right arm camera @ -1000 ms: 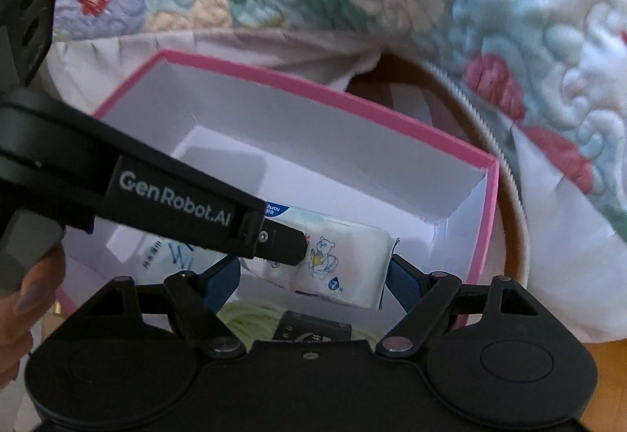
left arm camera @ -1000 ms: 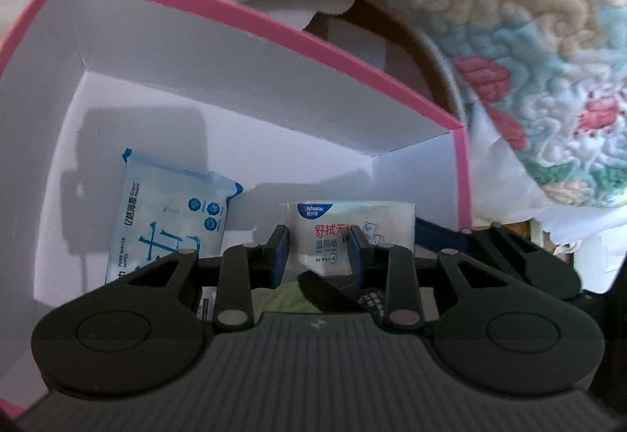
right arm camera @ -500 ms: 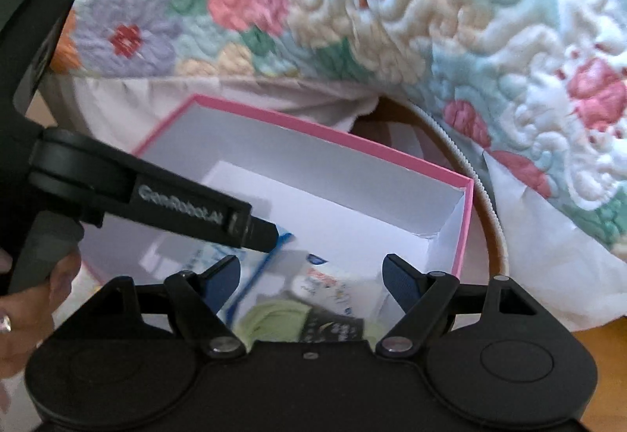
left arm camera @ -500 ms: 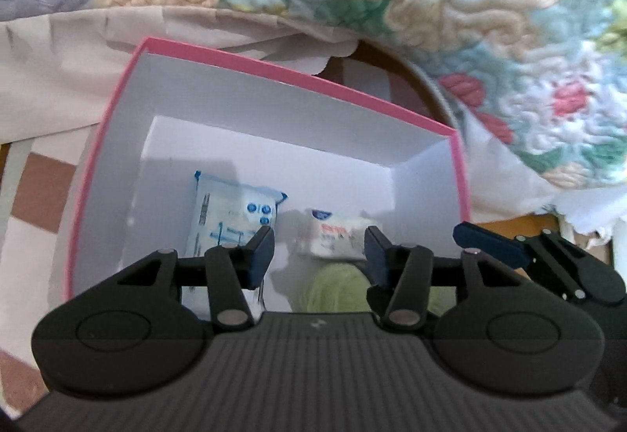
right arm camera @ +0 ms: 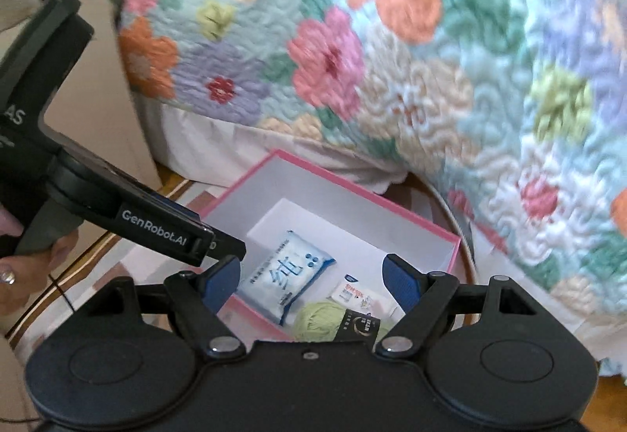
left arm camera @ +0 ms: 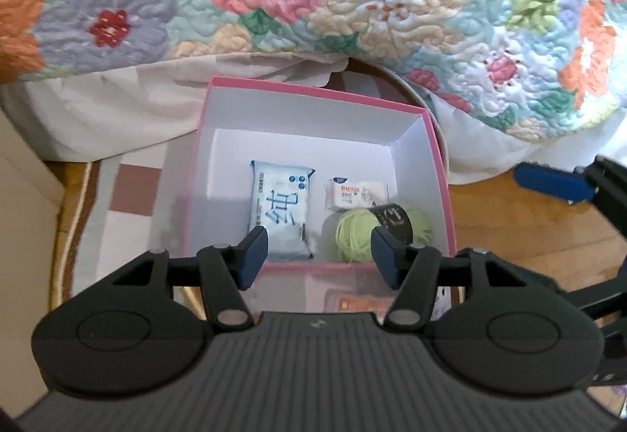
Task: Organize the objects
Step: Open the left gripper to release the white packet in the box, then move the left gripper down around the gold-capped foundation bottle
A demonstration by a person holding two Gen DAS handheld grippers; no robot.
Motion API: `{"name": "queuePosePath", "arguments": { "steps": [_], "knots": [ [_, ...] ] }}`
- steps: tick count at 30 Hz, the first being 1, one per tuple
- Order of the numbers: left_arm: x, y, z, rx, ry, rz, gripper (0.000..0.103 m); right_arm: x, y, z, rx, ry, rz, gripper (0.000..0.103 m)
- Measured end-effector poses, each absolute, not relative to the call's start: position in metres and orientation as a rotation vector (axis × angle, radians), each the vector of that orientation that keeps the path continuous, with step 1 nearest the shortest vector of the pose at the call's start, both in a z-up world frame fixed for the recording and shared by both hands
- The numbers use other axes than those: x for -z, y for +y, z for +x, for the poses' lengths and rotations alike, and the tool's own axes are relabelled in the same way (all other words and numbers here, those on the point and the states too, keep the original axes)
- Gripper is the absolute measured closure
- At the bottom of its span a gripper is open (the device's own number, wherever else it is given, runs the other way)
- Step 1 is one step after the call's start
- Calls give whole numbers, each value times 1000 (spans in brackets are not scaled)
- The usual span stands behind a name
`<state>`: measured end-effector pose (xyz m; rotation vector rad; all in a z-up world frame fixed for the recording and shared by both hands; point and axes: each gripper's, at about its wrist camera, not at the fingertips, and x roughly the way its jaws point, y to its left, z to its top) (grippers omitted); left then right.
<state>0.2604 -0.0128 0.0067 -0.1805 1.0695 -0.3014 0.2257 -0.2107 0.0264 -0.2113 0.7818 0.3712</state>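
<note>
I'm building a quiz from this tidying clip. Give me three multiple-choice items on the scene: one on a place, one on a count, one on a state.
1. Where does the ball of light green yarn lie in the left wrist view?
A. on the floral quilt
B. inside the pink-rimmed white cardboard box, in its near right corner
C. on the wooden floor

2. How many things lie in the box?
A. one
B. three
C. five

3. What is between the fingers of the left claw?
A. the large blue-and-white wipes packet
B. the small white wipes packet
C. nothing; it is open

Key: 1 B, the yarn sits against the box's near wall. 2 B, two packets and the yarn. 3 C, both packets lie flat on the box floor, clear of the pads.
</note>
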Motion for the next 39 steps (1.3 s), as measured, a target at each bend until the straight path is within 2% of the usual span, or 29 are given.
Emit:
{"name": "queuePosePath", "arguments": {
  "steps": [8, 17, 31, 35, 39],
  "knots": [
    [-35, 15, 216, 318, 1066, -182, 42, -62, -197, 181, -447, 751, -210, 19],
    [-36, 54, 170, 284, 1073, -202, 41, -56, -165, 138, -568, 769, -223, 19],
    [29, 85, 148, 248, 1135, -268, 40, 9, -118, 111, -662, 841, -236, 19],
    [50, 89, 152, 216, 1124, -260, 36, 28, -113, 113, -649, 825, -237, 19],
    [69, 94, 153, 215, 1104, -274, 35, 44, -119, 108, -660, 758, -187, 15]
  ]
}}
